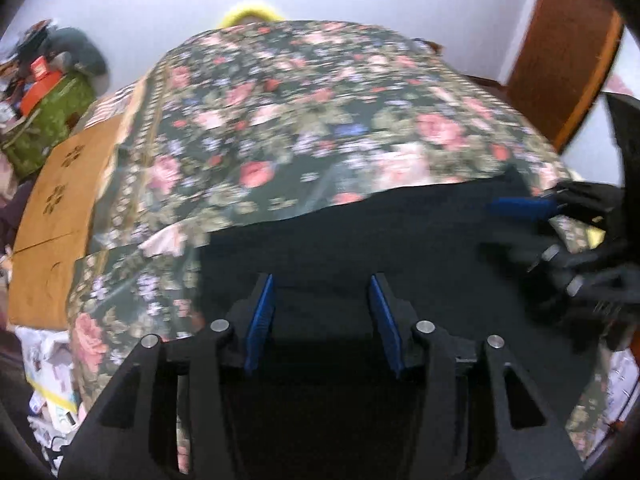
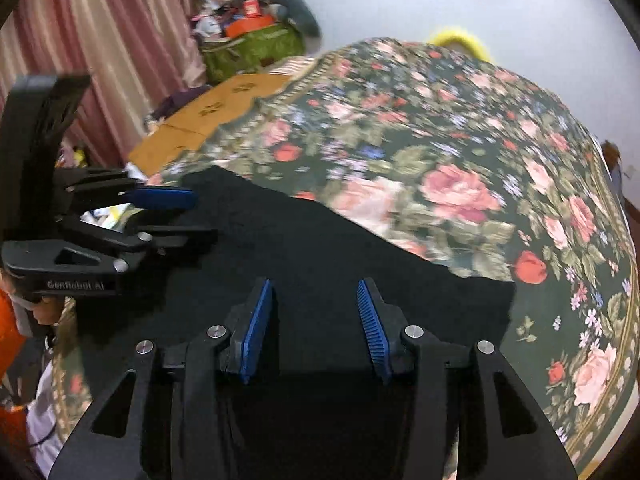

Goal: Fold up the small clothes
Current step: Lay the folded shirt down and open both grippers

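A black garment (image 1: 360,236) lies flat on the floral tablecloth (image 1: 280,120); it also shows in the right wrist view (image 2: 312,248). My left gripper (image 1: 322,292) is open, its blue pads apart just above the black cloth near its front. My right gripper (image 2: 314,296) is open too, over the same cloth. The right gripper shows at the right edge of the left wrist view (image 1: 532,220), over the garment's right corner. The left gripper shows at the left of the right wrist view (image 2: 180,216). Neither holds anything.
A brown cardboard sheet (image 1: 60,200) lies at the table's left side. A green box with clutter (image 1: 48,120) stands behind it. A wooden door (image 1: 560,52) is at the back right. Pink curtains (image 2: 100,60) hang at the left. A yellow object (image 2: 460,38) peeks behind the table.
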